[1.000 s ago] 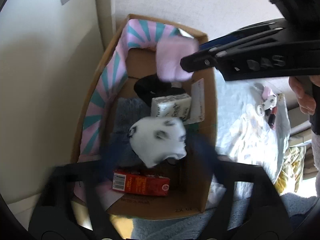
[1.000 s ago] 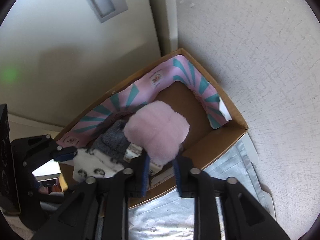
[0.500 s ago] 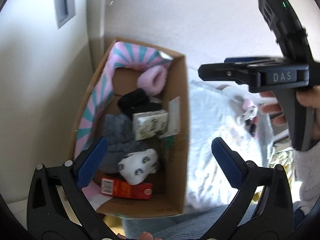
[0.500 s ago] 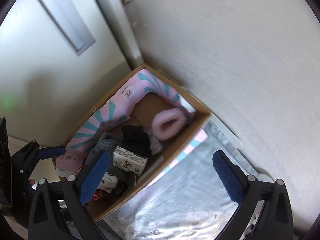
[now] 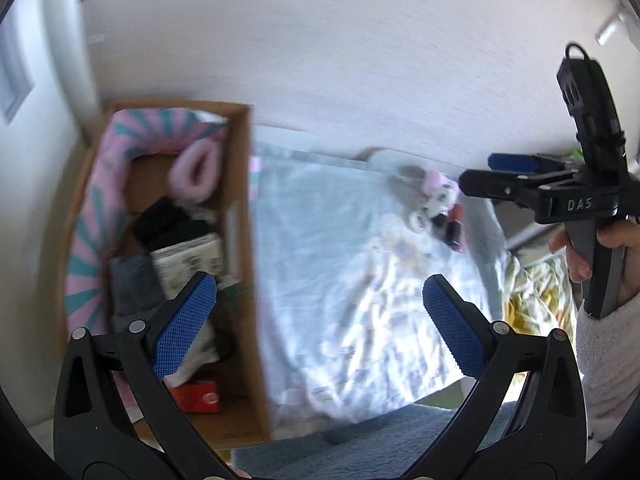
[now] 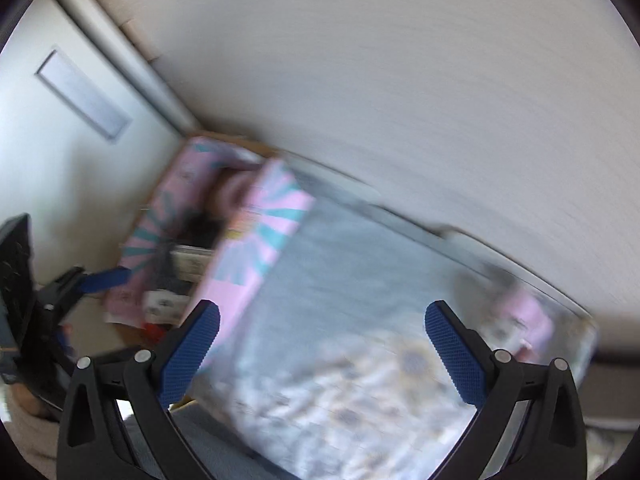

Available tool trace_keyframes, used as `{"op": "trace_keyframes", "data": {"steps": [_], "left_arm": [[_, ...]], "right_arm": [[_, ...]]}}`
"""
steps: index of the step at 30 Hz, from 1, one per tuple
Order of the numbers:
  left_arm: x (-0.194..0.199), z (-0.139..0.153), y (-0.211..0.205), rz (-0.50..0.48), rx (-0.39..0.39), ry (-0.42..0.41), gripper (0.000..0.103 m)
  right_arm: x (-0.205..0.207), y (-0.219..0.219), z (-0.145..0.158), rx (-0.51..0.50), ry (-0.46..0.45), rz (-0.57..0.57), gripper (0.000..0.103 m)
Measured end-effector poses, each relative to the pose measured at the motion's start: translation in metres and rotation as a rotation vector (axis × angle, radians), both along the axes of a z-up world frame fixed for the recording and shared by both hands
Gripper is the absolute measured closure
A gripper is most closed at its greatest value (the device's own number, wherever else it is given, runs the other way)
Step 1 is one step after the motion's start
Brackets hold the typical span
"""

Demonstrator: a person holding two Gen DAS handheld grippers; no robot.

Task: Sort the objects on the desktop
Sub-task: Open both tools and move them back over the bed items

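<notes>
The cardboard box (image 5: 240, 216) with pink and teal lining stands at the left against the wall. In it lie a pink fluffy piece (image 5: 194, 174), a black item (image 5: 168, 220), a white patterned carton (image 5: 188, 258), a grey sock (image 5: 134, 284) and a red carton (image 5: 198, 396). My left gripper (image 5: 320, 320) hangs open over the box's right wall and the pale cloth (image 5: 340, 280), with nothing between its pads. My right gripper (image 6: 322, 340) is wide open and empty above the cloth, right of the box (image 6: 256, 232). A few small pink and white items (image 5: 432, 208) lie on the cloth's far right.
A white wall runs behind the box and cloth. A person's hand (image 5: 616, 256) holds the right gripper's handle at the right edge. A yellow patterned fabric (image 5: 532, 292) lies beyond the cloth's right edge. A grey-blue surface (image 5: 360, 440) borders the cloth in front.
Both grippers let go of what they held: the white sock and the pink fluffy piece now lie in the box. Both opened wide and moved right, away from the box.
</notes>
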State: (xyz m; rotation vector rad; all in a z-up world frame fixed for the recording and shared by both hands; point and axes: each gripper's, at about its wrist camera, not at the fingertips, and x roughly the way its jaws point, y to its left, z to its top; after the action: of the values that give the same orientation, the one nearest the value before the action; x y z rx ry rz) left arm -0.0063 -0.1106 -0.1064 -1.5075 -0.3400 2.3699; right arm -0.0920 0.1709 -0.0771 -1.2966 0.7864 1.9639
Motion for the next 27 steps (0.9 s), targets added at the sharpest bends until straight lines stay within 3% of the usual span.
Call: {"op": "trace_keyframes", "data": {"steps": [5,13,19,27], "left_arm": [[-0.006,-0.007,0.047,-0.114,-0.019,-0.038,0.000],[-0.014,-0.025,0.127,-0.283,-0.086,-0.076,0.000],[-0.032,-0.035,0.167,-0.314,-0.099,-0.109,0.000],[-0.075,-0.058,0.231,-0.366,-0.154,-0.122,0.000]], "right_arm": [[0.082,0.002,-0.004,-0.055,0.057,-0.162,0.000],[0.184,-0.009,-0.025,-0.055,-0.040,-0.348,0.000],[0.221,-0.017,-0.042,-0.085,-0.011,-0.390,0.000],[0.231,-0.014,-0.073,-0.085,-0.051,-0.370,0.003]]}}
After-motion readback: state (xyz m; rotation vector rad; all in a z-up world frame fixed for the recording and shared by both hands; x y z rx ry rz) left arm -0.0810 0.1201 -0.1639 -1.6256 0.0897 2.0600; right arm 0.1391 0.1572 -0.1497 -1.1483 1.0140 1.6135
